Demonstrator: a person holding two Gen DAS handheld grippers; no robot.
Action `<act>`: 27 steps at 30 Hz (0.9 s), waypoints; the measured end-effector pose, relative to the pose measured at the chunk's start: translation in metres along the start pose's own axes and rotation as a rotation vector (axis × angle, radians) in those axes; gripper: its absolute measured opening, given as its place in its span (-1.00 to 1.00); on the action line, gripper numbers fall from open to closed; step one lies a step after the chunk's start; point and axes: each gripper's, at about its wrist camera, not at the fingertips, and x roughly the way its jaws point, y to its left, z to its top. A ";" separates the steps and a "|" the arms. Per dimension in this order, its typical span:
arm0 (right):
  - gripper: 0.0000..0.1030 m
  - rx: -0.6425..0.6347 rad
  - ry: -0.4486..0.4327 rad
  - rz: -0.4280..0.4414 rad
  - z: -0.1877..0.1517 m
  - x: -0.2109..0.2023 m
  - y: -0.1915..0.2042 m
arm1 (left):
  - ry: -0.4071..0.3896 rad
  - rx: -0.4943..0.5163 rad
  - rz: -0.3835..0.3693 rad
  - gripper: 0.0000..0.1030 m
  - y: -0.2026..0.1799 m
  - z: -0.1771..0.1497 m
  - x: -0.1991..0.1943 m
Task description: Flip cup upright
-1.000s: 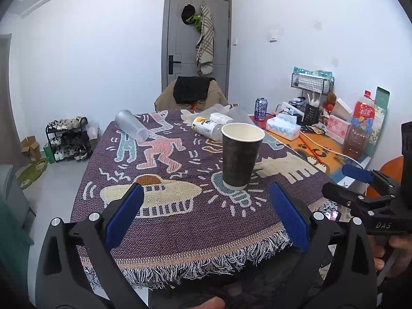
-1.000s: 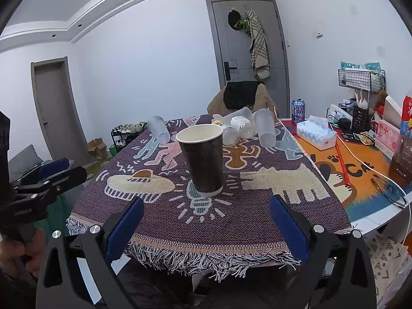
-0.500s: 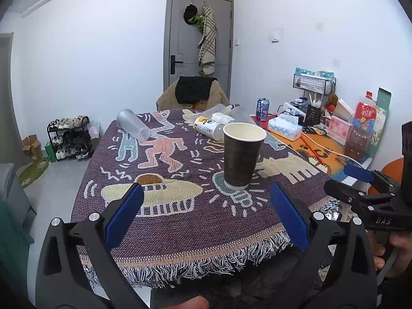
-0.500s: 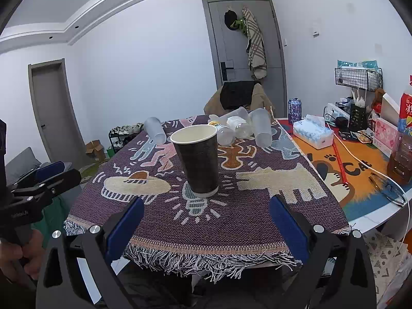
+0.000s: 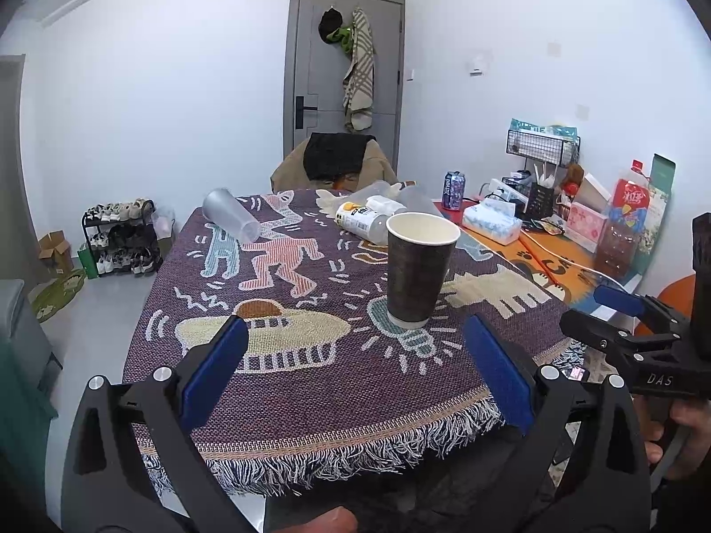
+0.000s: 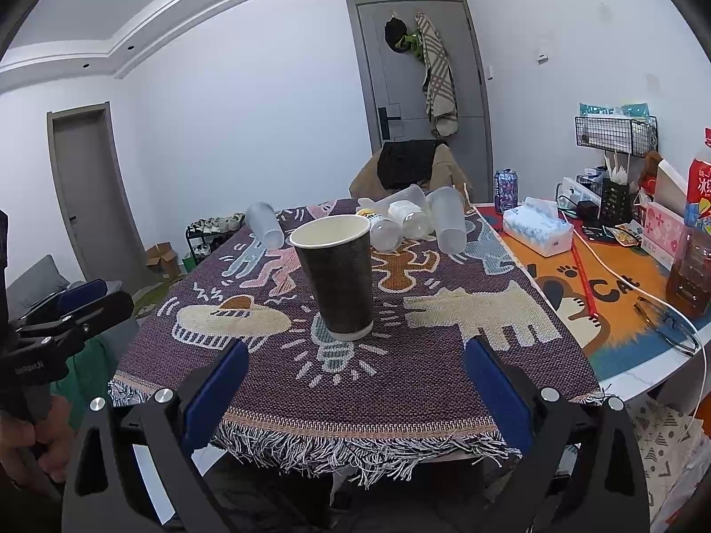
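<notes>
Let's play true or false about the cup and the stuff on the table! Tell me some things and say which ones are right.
1. The dark paper cup stands upright with its open mouth facing up. True.
2. The right gripper is squeezing the paper cup. False: its jaws are wide open and it is back near the fringed edge of the tablecloth, apart from the cup.
3. A clear plastic cup lies on its side on the tablecloth. True.
4. The left gripper is holding a bottle. False: its jaws are open with nothing between them.
5. The tissue box sits on the patterned tablecloth. False: it sits on the orange mat beside it.
</notes>
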 end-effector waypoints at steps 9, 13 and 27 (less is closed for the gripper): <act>0.85 0.002 0.001 0.008 0.001 -0.001 0.002 | 0.000 0.004 -0.005 0.89 -0.001 -0.001 -0.001; 0.85 0.001 -0.001 0.008 0.000 -0.001 0.003 | 0.000 0.004 -0.006 0.89 -0.002 -0.001 0.000; 0.85 -0.003 0.001 0.008 0.001 -0.002 0.003 | 0.004 0.014 -0.014 0.89 -0.007 -0.003 0.000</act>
